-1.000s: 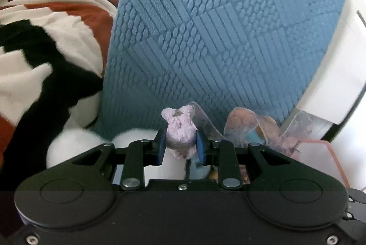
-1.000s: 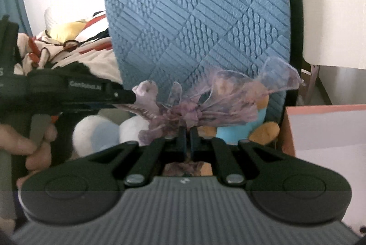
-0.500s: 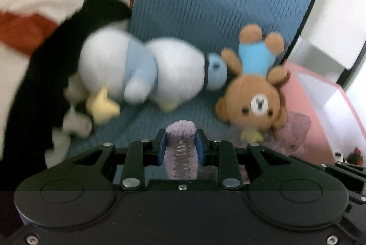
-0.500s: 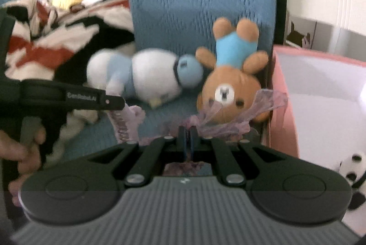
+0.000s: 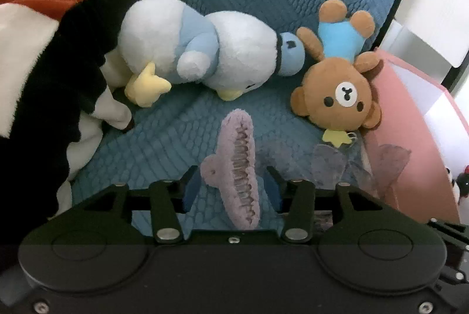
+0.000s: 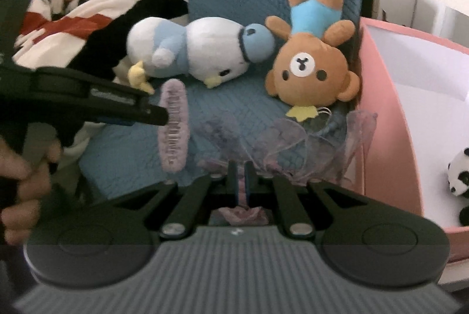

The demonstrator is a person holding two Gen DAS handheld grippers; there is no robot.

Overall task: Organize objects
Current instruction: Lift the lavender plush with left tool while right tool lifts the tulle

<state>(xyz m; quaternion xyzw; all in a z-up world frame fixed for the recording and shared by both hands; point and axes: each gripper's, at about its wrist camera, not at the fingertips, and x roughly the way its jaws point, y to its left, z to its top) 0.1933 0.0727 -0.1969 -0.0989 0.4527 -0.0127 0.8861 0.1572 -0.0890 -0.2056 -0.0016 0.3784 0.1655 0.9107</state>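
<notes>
Blue quilted chair cushion (image 5: 181,138) fills the middle of both views and serves as the work surface. At far left a red, black and white fleece blanket (image 5: 44,29) is heaped against it. Next comes a white and pale-blue penguin plush (image 5: 234,50) lying on its side, its head touching the arm of a brown bear plush (image 5: 337,97) that rests upside down against the chair back.

Below them, the left gripper (image 5: 231,191) has its jaws spread wide, and the fuzzy lilac hair claw (image 5: 240,167) sits between the blue pads without being squeezed; whether it rests on the cushion or is mid-drop cannot be told. It looks like a release, placing the clip beside the toys.

Further right, the right gripper (image 6: 241,182) is pinched tight on a sheer purple organza bow (image 6: 293,144), probably held by its knot so the loops fan out freely. At far right stands an open pink box (image 6: 390,97) with a small panda toy (image 6: 460,173) inside, a likely destination for the bow.
</notes>
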